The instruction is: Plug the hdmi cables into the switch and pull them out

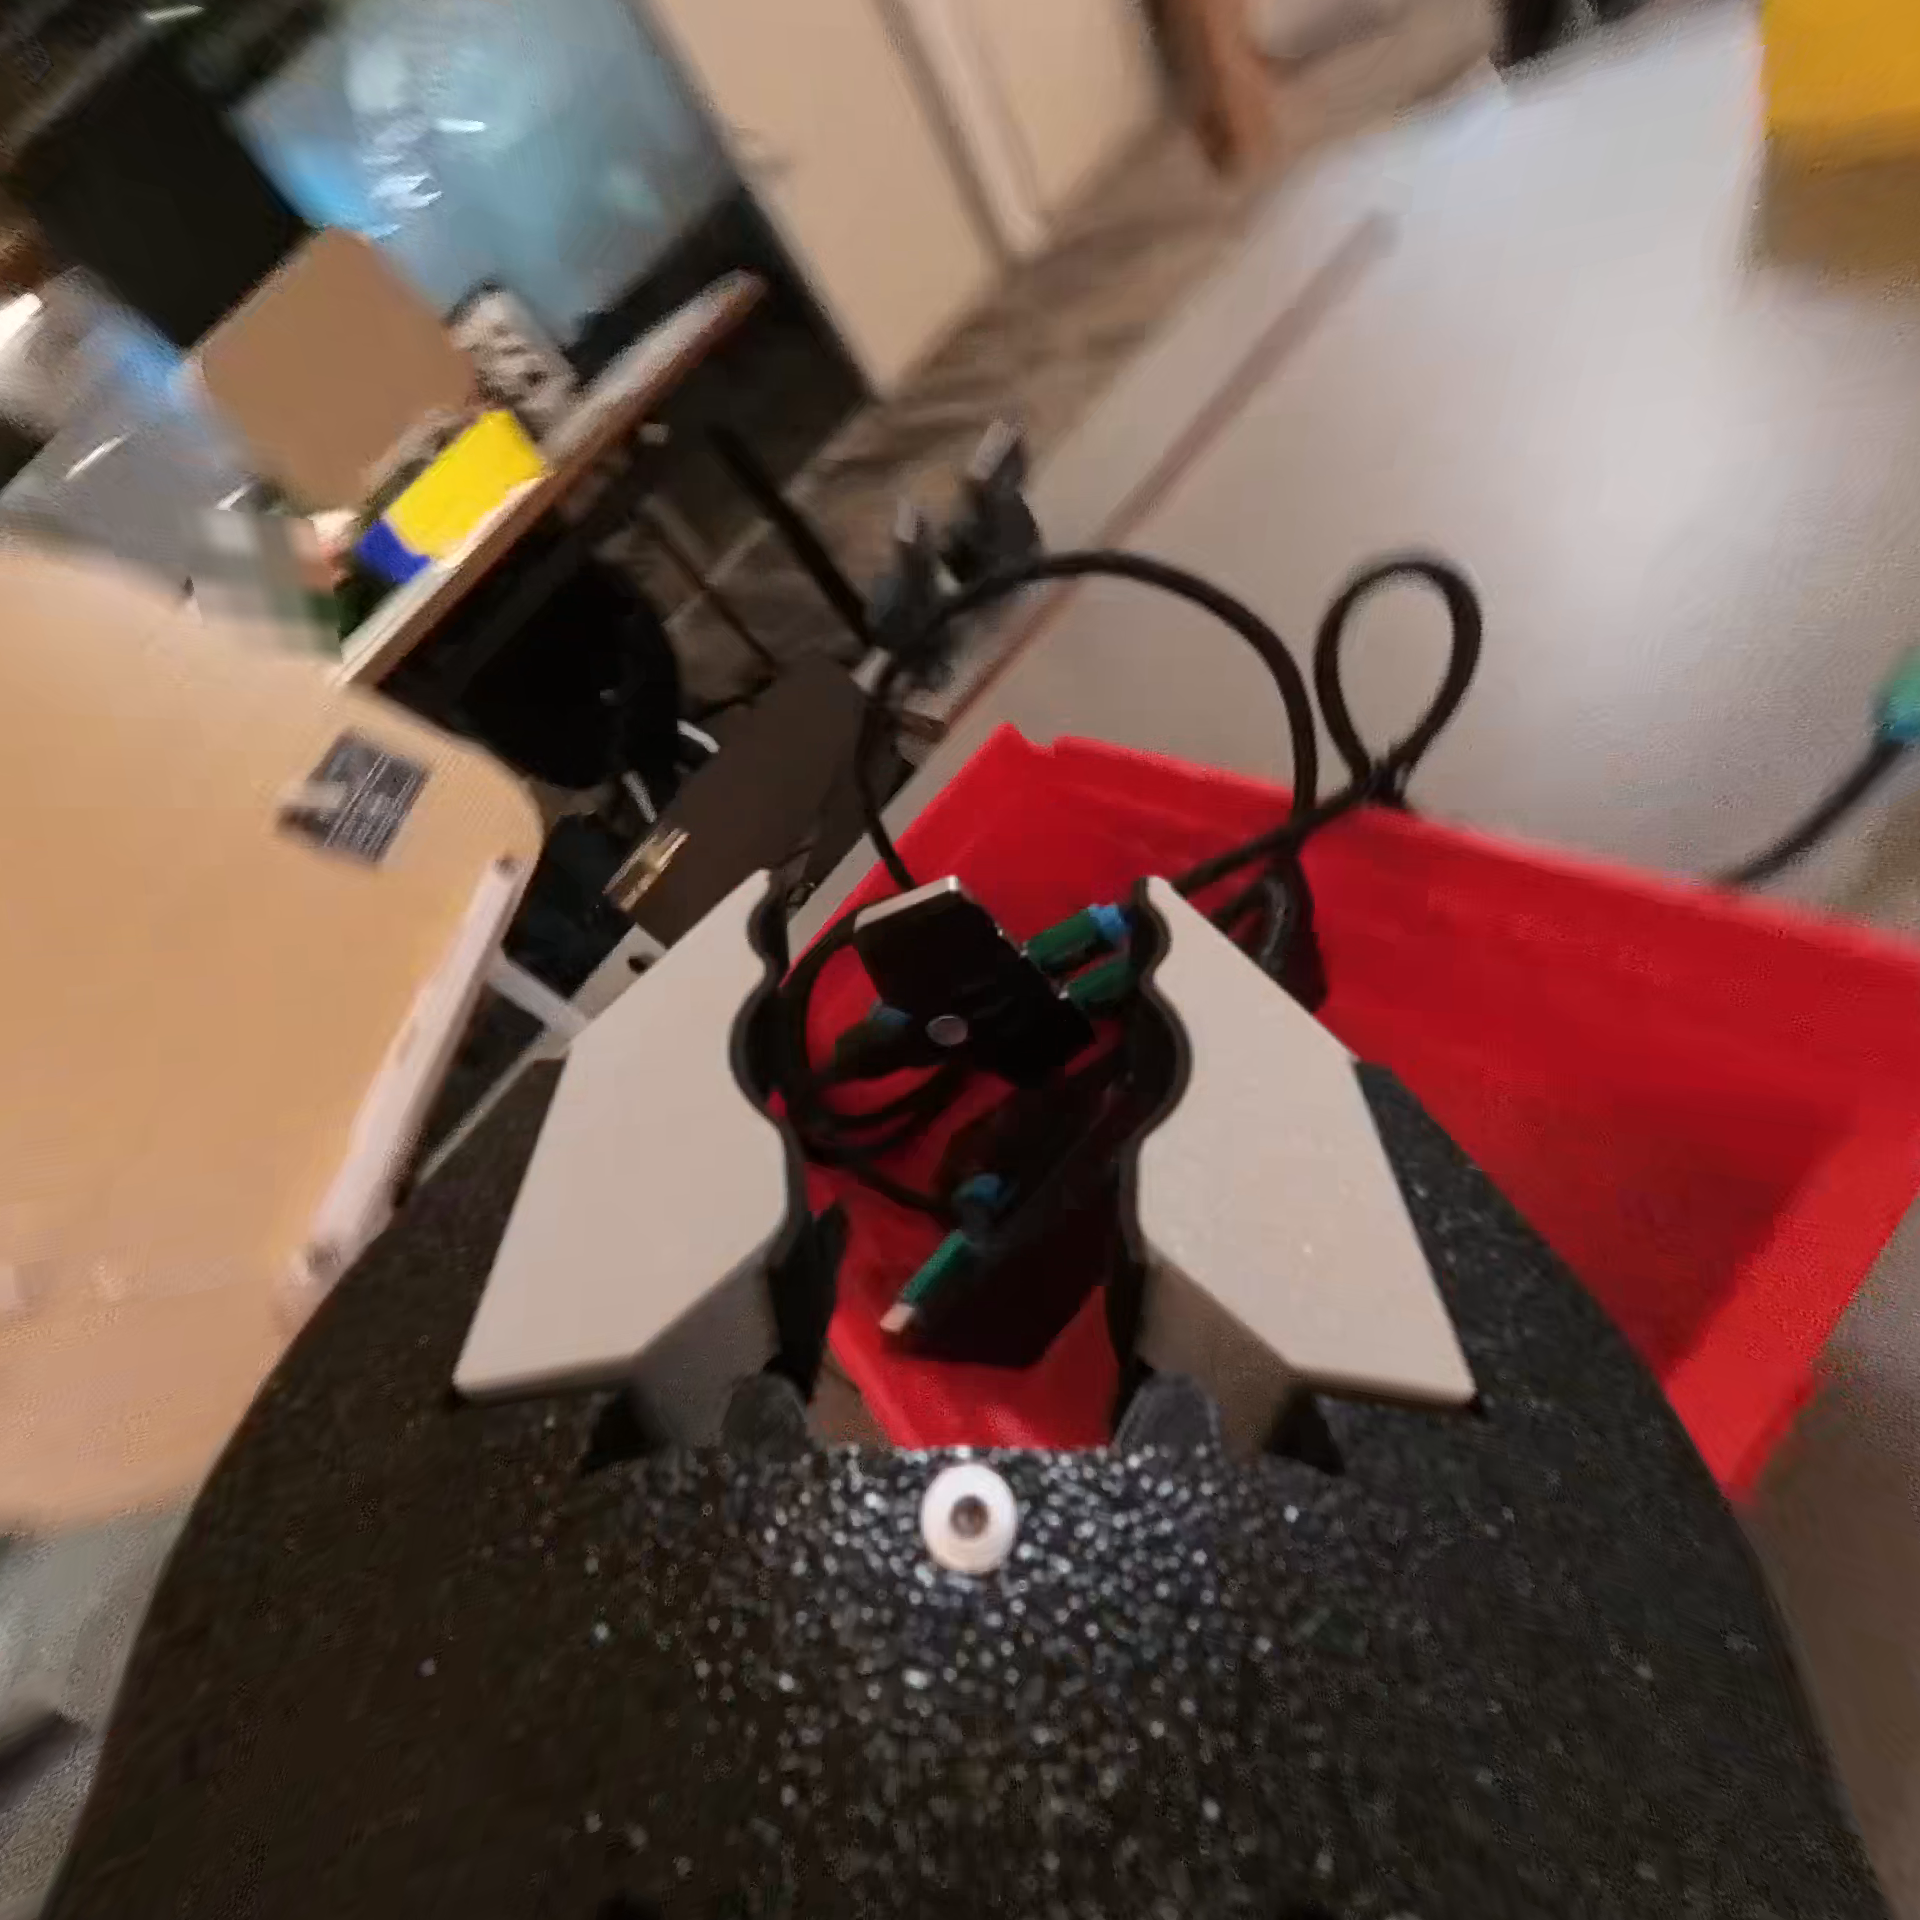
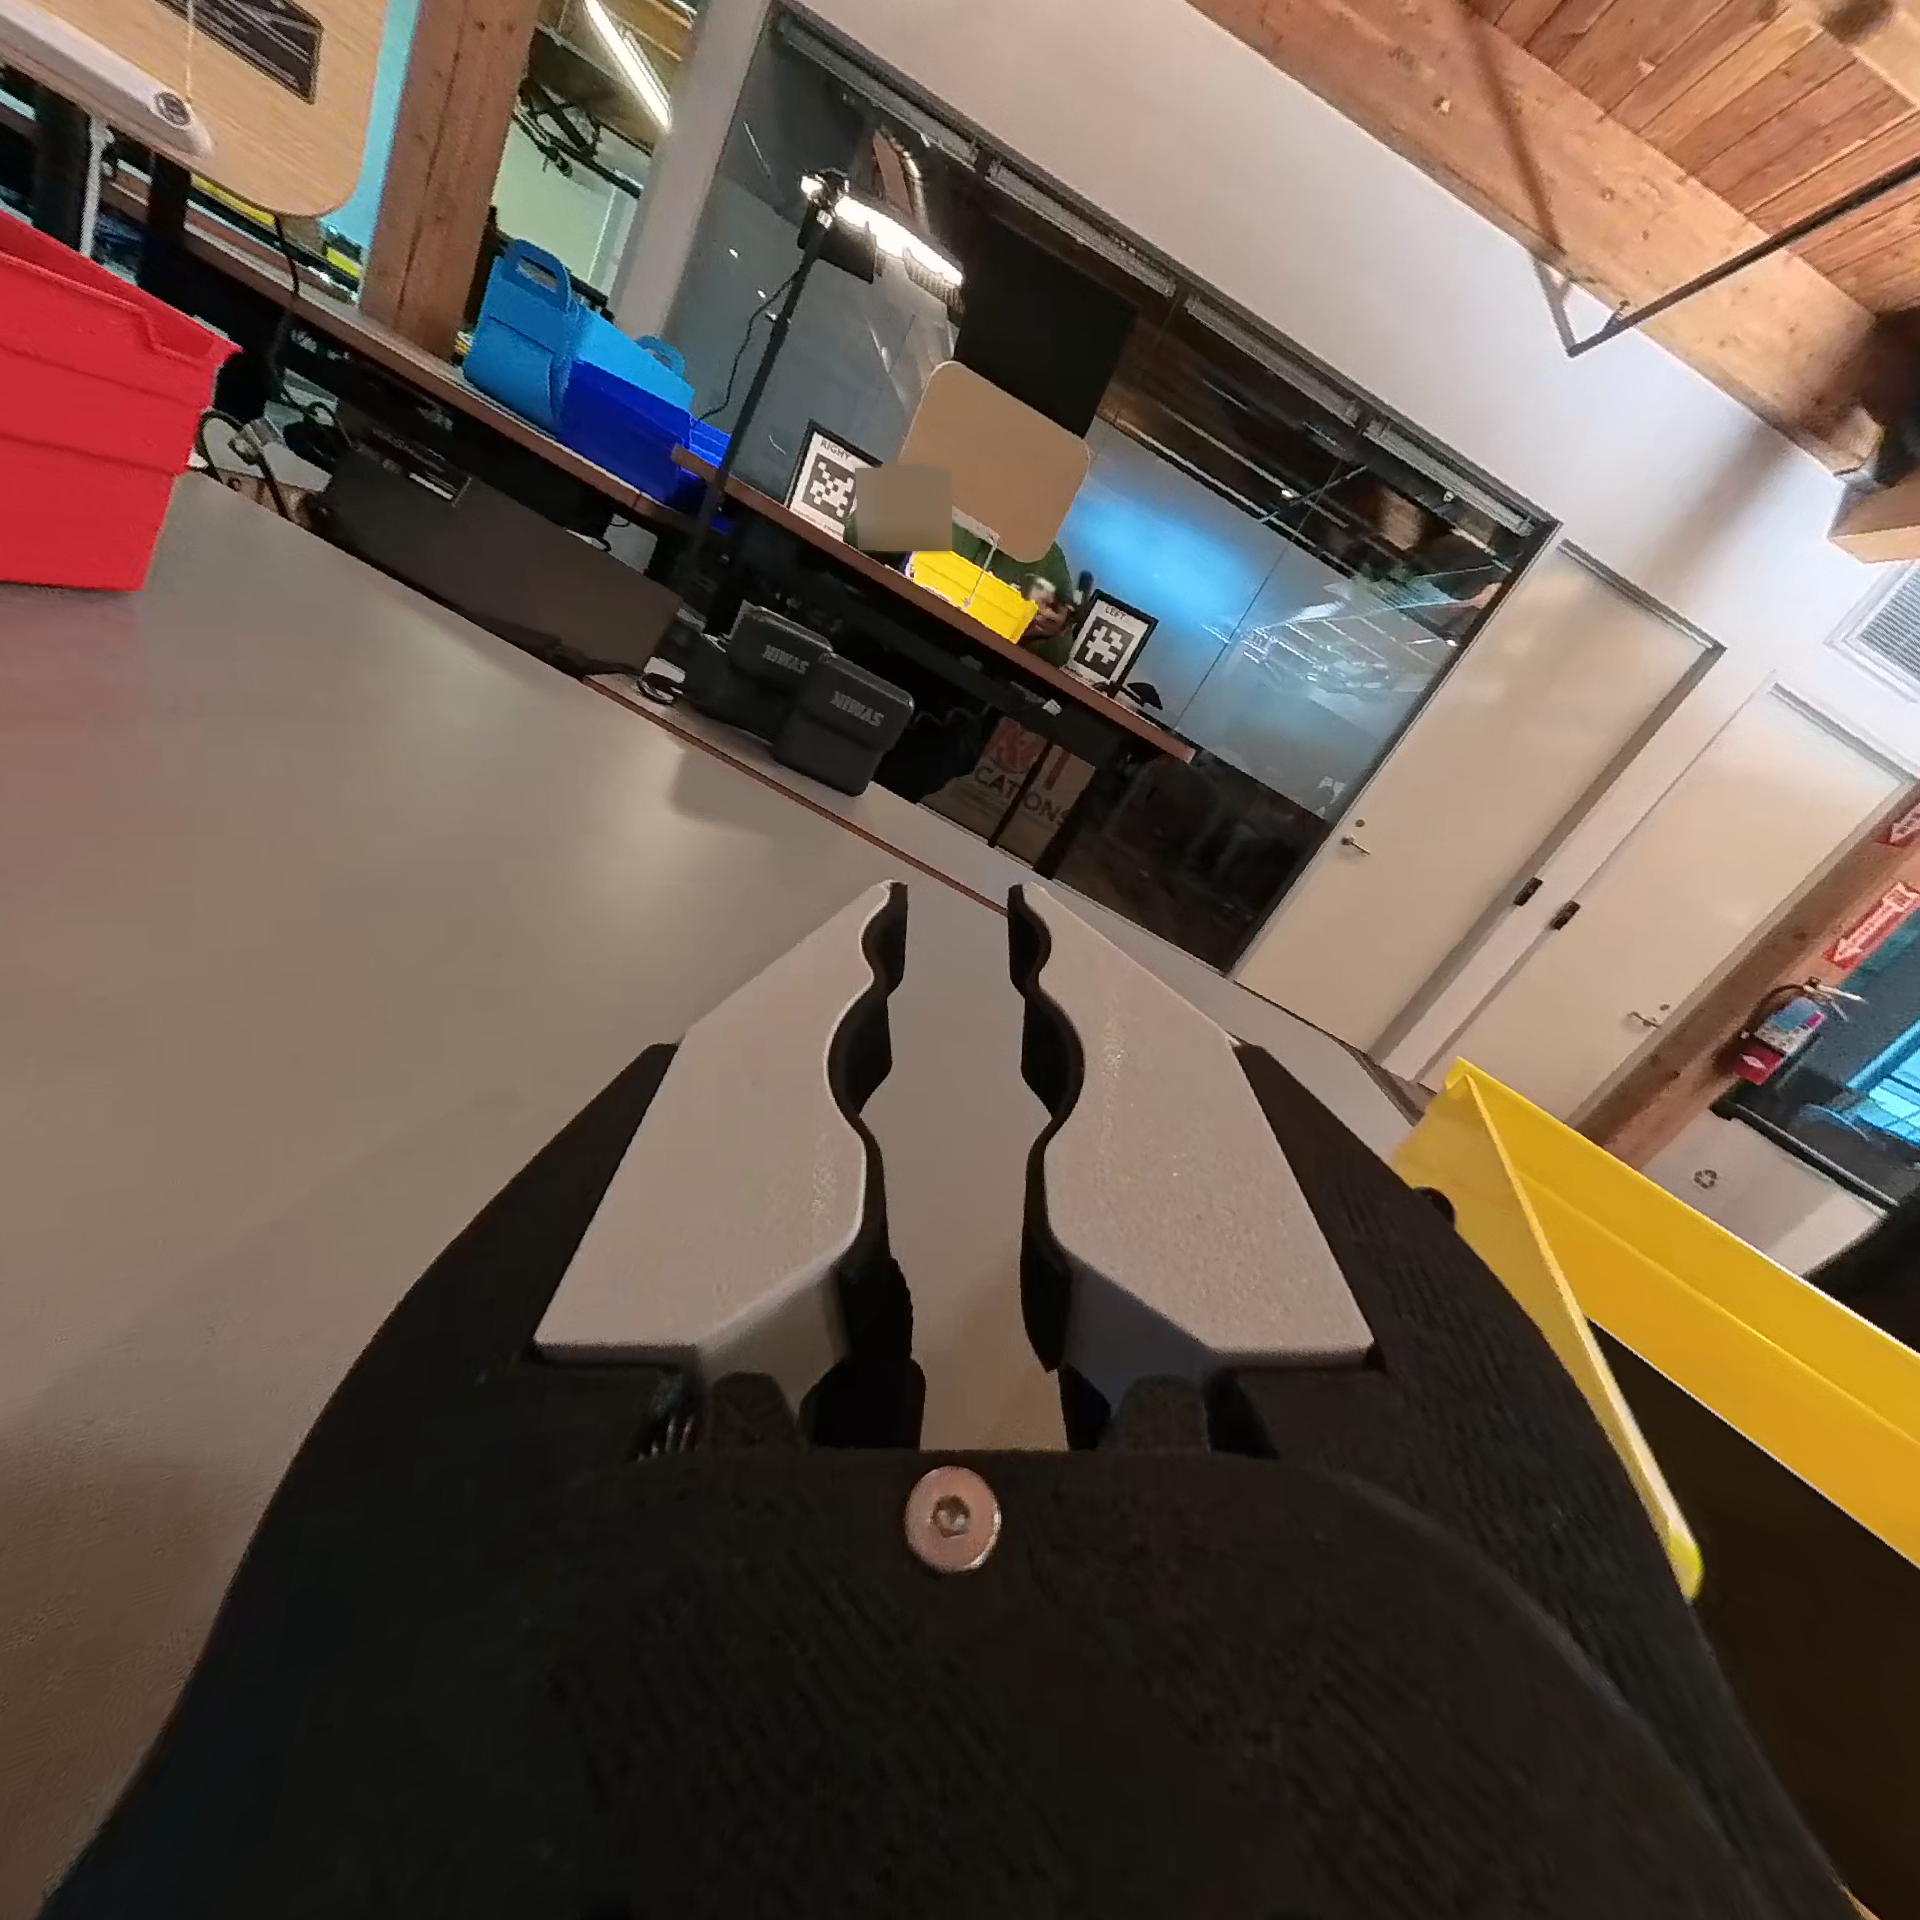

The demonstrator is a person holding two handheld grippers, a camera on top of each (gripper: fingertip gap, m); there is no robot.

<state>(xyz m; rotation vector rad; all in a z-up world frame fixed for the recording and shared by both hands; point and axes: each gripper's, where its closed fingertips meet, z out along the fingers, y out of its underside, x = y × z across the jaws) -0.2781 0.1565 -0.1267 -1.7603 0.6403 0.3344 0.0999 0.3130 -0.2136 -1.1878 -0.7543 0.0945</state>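
In the left wrist view, a red bin holds a small black HDMI switch with a round button, tangled with black cables. Cable plugs with green and blue sleeves lie in the bin beside and below the switch. My left gripper is open and empty, hovering above the bin with the switch seen between its fingers. My right gripper hovers low over the grey table, its jaws a narrow gap apart with nothing between them. The red bin stands far to its left.
A yellow bin stands close on the right of my right gripper. A cable with a teal plug lies on the table beyond the red bin. A tan board with a dark label is at the left. Other desks stand behind. The gap from one gripper's tips to the other's is roughly 40 centimetres.
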